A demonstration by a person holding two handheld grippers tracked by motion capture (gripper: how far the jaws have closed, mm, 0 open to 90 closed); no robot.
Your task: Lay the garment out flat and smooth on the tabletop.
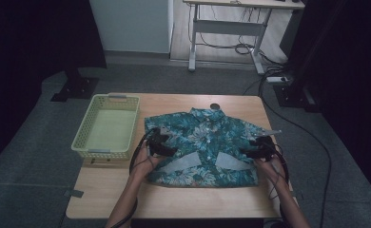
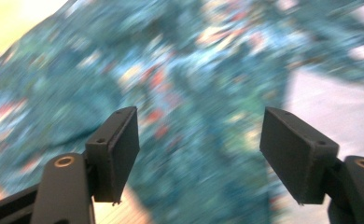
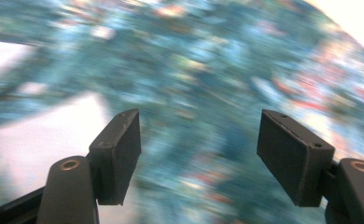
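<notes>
A teal flower-print shirt lies spread on the wooden table, collar toward the far edge, both sleeves folded inward with their pale undersides up. My left gripper hovers over the shirt's left side and my right gripper over its right side. In the left gripper view the jaws stand wide apart with blurred shirt cloth beyond them and nothing between them. The right gripper view shows the same: jaws apart over blurred shirt fabric.
A pale yellow-green plastic basket sits on the table's far left. A small dark round object lies near the far edge behind the collar. Bare wood runs along the near edge. Cables and a desk frame stand on the floor beyond.
</notes>
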